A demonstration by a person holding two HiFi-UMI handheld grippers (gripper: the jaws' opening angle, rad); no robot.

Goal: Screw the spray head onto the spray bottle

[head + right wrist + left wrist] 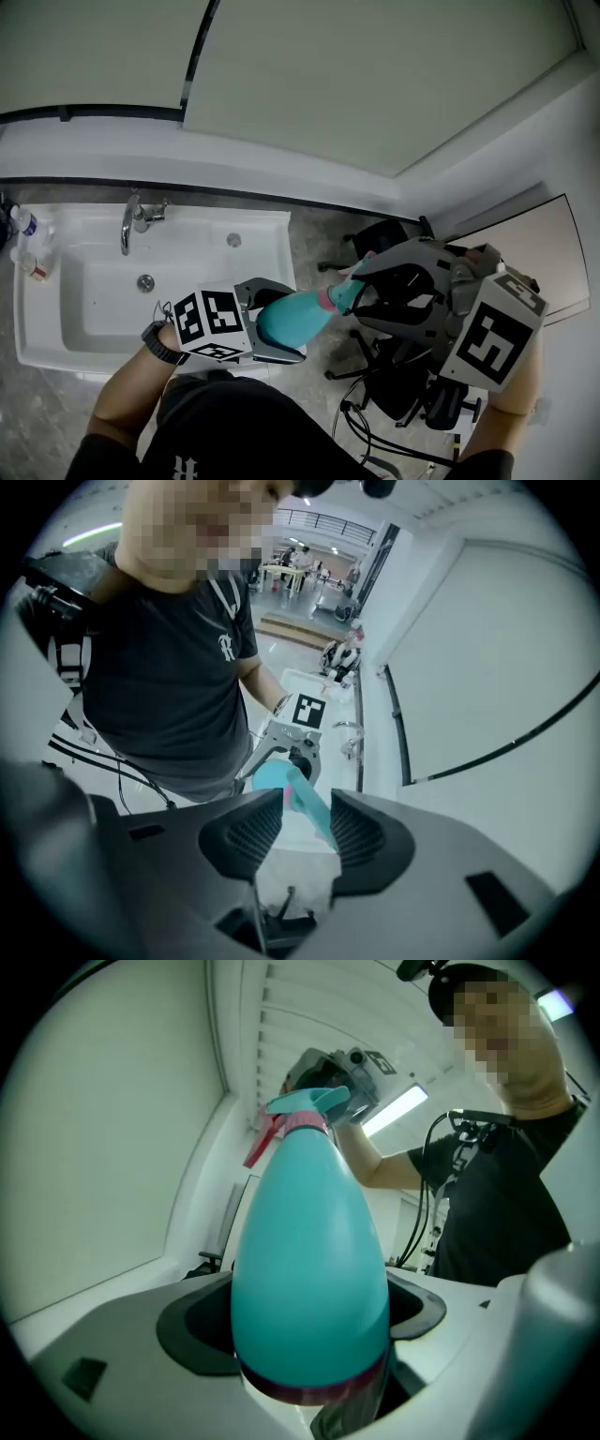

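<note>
Just beside the white sink [187, 214], in the air, my left gripper [278, 321] has its fingers clamped on the wide base of the teal spray bottle [309, 1269], neck pointing toward my right gripper [359, 292]. Its fingers pinch the spray head [305, 1108], seated on the bottle's neck.

Teal egg-shaped spray bottle [291, 319], dark red band near base, lies roughly level in mid-air. Teal spray head [345, 295], pink collar, red trigger, sits on its neck.
</note>
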